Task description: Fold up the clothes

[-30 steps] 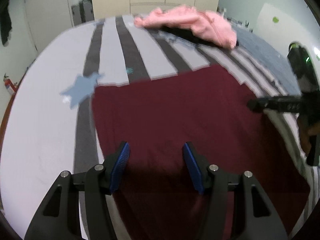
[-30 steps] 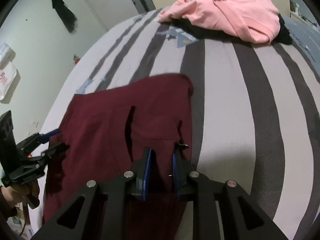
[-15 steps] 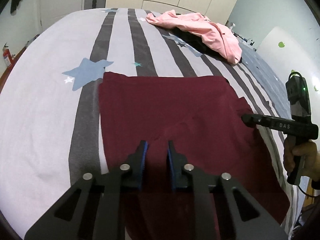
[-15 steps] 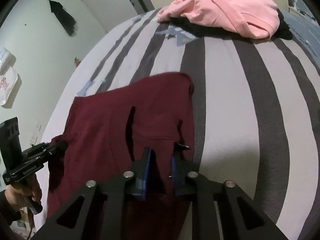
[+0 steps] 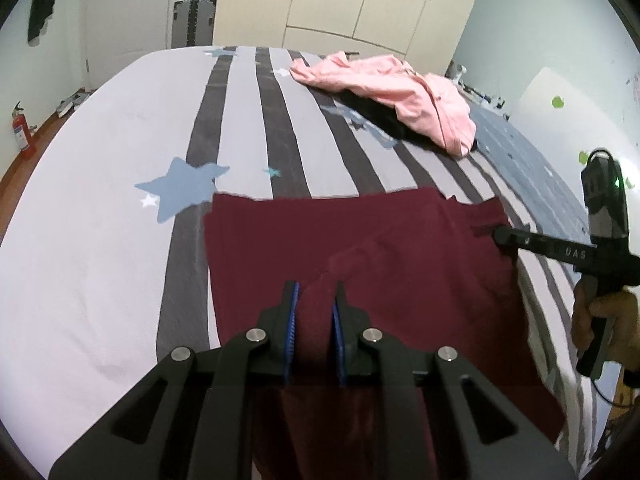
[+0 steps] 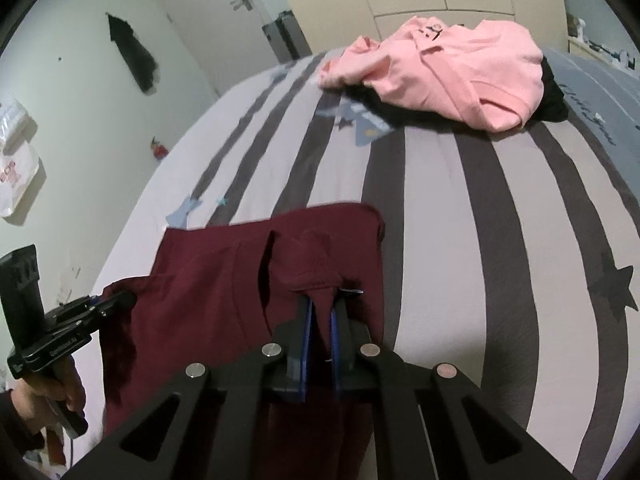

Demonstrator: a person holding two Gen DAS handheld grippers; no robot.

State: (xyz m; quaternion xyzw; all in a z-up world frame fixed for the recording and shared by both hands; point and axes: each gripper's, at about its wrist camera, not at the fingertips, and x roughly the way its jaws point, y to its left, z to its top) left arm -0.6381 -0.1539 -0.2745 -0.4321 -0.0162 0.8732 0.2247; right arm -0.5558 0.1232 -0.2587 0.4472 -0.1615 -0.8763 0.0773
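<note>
A maroon garment (image 5: 400,240) lies spread on the striped bed (image 5: 100,200). My left gripper (image 5: 314,286) is shut on a raised fold at its near edge, cloth bunched between the blue pads. My right gripper (image 6: 322,302) grips the garment's (image 6: 208,280) near right corner; its jaws are closing with a pinch of maroon cloth between them. In each view the other gripper appears at the garment's side, the right gripper (image 5: 498,234) in a hand at the right, the left gripper (image 6: 120,300) at the left. The cloth hangs lifted under both.
A crumpled pink garment (image 5: 400,84) lies over a black one (image 5: 384,116) at the bed's far right. Behind the bed stand a cream wardrobe (image 5: 360,0) and a grey suitcase (image 5: 192,20). A red fire extinguisher (image 5: 20,136) stands on the floor at the left.
My left jaws went from wide apart to closed on the maroon cloth. Both grippers have risen, pulling the garment's near edge up into folds.
</note>
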